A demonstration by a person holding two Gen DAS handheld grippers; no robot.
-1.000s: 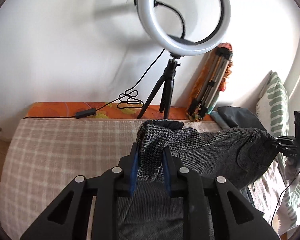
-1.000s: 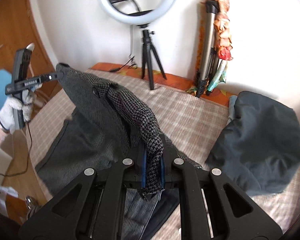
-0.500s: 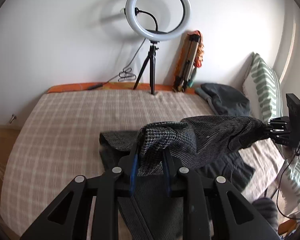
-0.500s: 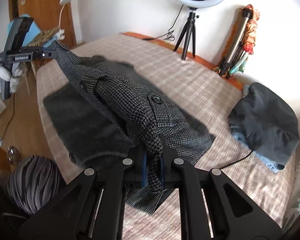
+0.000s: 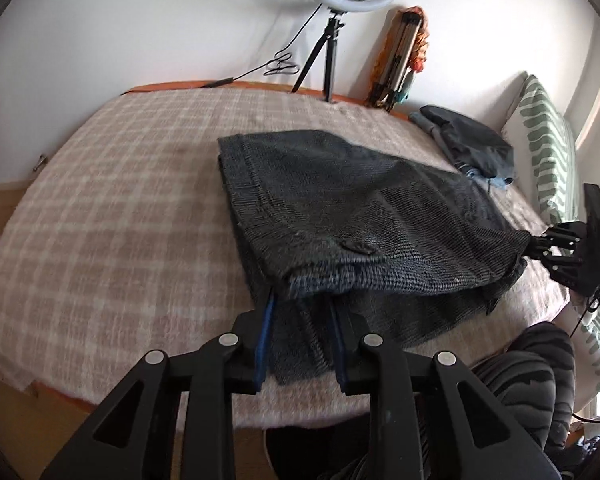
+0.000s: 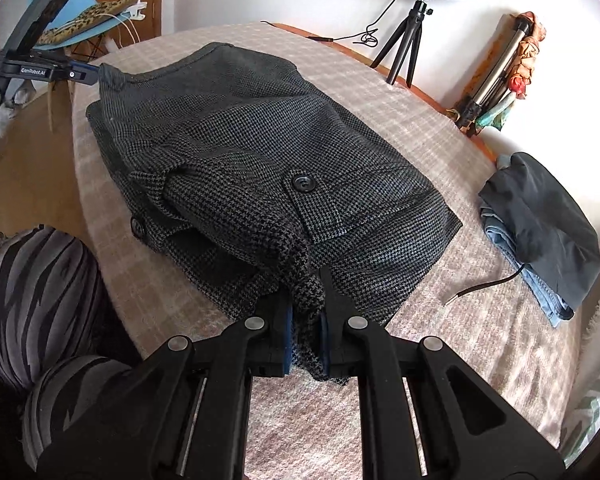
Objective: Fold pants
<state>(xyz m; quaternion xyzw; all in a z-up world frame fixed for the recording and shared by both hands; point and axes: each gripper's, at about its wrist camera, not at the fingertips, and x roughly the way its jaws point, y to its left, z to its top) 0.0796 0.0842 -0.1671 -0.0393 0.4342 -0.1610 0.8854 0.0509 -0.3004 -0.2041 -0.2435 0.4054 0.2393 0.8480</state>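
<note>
Houndstooth pants (image 6: 260, 152): folded over double on bed (image 6: 440, 160), fold nearly laid; waistband corners clamped in left gripper (image 5: 300, 312) and right gripper (image 6: 304, 304); release and smoothing outstanding

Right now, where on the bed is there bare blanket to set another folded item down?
Bare checked blanket lies left of the houndstooth pants, out to the bed's edge, and between the pants and the ring light tripod. A narrower strip separates the pants from the folded clothes pile; a loose cable end lies there.
</note>
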